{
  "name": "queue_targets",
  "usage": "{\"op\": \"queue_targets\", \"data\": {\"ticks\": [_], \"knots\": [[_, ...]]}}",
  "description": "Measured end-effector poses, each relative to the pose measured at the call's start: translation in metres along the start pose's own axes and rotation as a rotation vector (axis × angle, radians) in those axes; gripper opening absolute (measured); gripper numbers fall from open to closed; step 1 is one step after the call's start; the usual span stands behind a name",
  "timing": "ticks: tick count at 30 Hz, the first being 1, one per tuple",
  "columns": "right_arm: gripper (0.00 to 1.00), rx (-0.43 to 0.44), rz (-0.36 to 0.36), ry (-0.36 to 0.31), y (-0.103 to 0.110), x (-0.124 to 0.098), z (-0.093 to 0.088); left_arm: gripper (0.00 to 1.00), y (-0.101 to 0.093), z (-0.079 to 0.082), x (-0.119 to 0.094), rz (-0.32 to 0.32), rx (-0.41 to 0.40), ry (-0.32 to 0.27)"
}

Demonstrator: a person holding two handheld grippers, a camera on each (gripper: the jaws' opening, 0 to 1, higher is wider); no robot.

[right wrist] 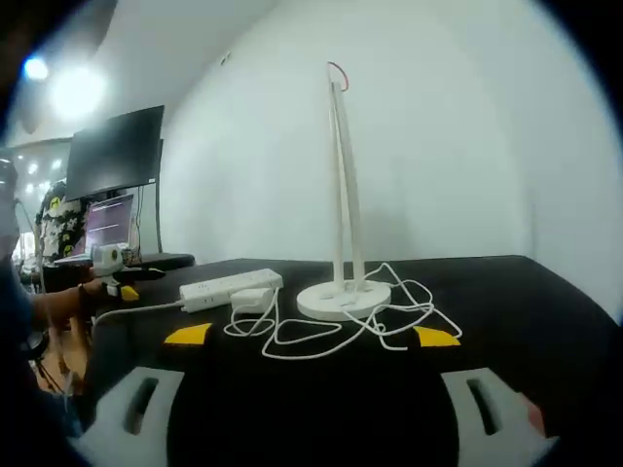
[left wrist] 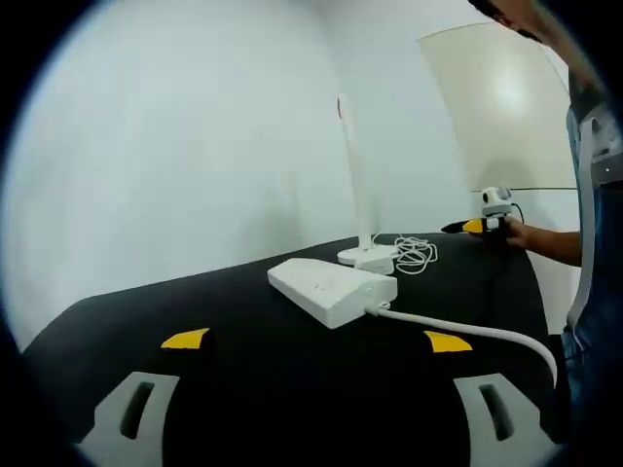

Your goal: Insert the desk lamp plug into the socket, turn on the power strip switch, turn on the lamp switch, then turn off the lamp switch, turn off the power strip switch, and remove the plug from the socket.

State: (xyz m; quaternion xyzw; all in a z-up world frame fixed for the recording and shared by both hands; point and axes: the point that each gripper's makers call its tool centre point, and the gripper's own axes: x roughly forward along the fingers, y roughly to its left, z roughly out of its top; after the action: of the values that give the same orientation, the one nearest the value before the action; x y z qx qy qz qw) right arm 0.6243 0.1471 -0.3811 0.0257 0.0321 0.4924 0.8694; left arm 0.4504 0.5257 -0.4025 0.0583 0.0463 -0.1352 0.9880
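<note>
You are working over a black surface (right wrist: 545, 292) that is lying bare and wide toward 3 o'clock in the right gripper view. The desk lamp (right wrist: 343, 185) is standing upright at centre there, its long axis vertical, its round base touching the surface. The power strip (left wrist: 331, 289) is lying flat in the left gripper view, its long axis running from 10 toward 4 o'clock, its thick cable (left wrist: 467, 331) leaving toward 4 o'clock. The lamp cord (right wrist: 331, 326) is looping loosely around the lamp base, with the plug (right wrist: 251, 300) resting just beside the strip. Your left claw (left wrist: 316, 341) is spread and holding nothing; your right claw (right wrist: 311, 336) is likewise spread and holding nothing.
</note>
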Motion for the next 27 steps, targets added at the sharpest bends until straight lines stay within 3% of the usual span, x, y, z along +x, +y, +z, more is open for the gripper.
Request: {"op": "queue_targets", "data": {"ticks": [10, 14, 17, 21, 23, 27], "knots": [[0.8, 0.003, -0.004, -0.004, 0.0, 0.0, 0.001, 0.83, 0.001, 0.0, 0.0, -0.002, -0.004, -0.003], [0.8, 0.111, 0.02, -0.014, 0.0, -0.001, 0.005, 0.83, 0.001, 0.006, 0.0, -0.005, -0.022, -0.018], [0.8, 0.12, 0.018, -0.027, -0.004, -0.002, 0.012, 0.81, 0.001, 0.008, 0.002, -0.013, -0.032, -0.006], [0.78, 0.117, 0.05, 0.002, 0.0, 0.004, 0.022, 0.82, -0.006, 0.016, 0.009, -0.035, -0.033, -0.02], [0.74, 0.117, 0.1, 0.03, 0.007, 0.01, 0.027, 0.82, -0.009, 0.018, 0.013, -0.049, -0.025, -0.015], [0.68, 0.11, 0.145, 0.062, 0.012, 0.022, 0.037, 0.87, -0.013, 0.019, 0.028, -0.065, 0.038, 0.017]]}}
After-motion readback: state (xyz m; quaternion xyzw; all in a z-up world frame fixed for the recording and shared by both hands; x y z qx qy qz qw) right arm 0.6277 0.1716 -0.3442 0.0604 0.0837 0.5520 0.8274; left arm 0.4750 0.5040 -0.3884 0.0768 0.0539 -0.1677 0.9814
